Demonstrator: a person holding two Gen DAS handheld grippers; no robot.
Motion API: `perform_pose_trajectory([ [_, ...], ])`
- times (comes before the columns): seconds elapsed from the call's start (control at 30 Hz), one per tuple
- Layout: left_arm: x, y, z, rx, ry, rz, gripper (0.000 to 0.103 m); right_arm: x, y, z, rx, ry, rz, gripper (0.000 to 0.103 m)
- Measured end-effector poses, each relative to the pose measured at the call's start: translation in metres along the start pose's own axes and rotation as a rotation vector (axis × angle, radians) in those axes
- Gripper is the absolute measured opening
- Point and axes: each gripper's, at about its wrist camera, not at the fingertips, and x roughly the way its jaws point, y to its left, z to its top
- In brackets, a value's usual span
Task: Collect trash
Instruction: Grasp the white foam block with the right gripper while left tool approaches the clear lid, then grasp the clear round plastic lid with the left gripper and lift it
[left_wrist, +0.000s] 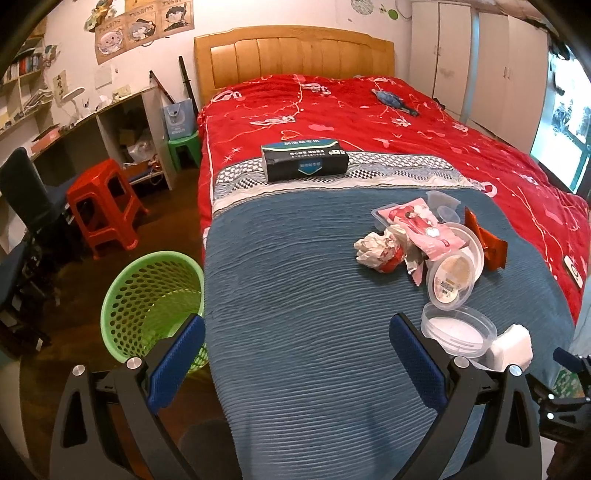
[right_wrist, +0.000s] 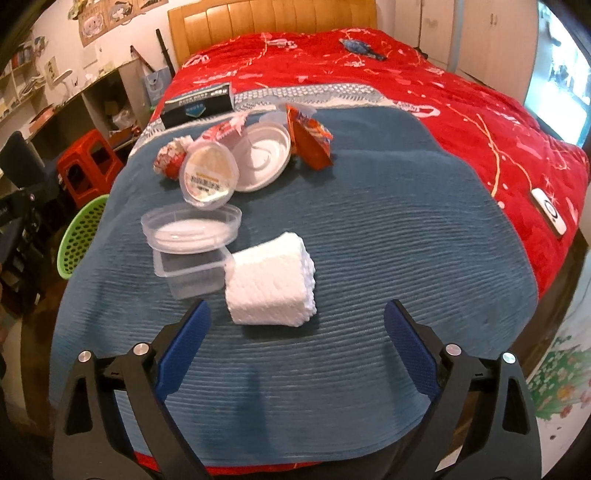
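While both tongs hang apart over the blue blanket (right_wrist: 332, 221), the trash lies uncollected on the bed.

Taking the white tissue stack (right_wrist: 271, 280) as landmark: the right tongs (right_wrist: 297, 325) stand wide just short of it, nothing between them, pads touching nothing. Just beyond the stack to its left lie a clear square lid (right_wrist: 188, 271) and a clear round lid (right_wrist: 190, 230); farther on sit a labelled round tub (right_wrist: 208, 175), a white bowl lid (right_wrist: 260, 157), crumpled wrappers (right_wrist: 171, 157) and an orange packet (right_wrist: 312, 142). Well left of the stack, off the bed's edge, stands the green basket (left_wrist: 147, 299), with the left tongs (left_wrist: 297, 332) spread empty between basket and stack.
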Motion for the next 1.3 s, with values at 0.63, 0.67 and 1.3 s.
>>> perform_pose_trajectory([
  [0.63, 0.019, -0.030, 0.002, 0.044, 0.059, -0.121, 0.097, 0.046, 0.017, 0.009, -0.097, 0.035, -0.020, 0.075],
  [0.67, 0.019, -0.034, 0.003, 0.056, 0.062, -0.134, 0.097, 0.046, 0.017, 0.009, -0.098, 0.033, -0.018, 0.073],
  [1.3, 0.052, -0.116, -0.005, 0.272, 0.196, -0.428, 0.097, 0.012, -0.030, 0.008, 0.051, -0.009, 0.027, 0.064],
])
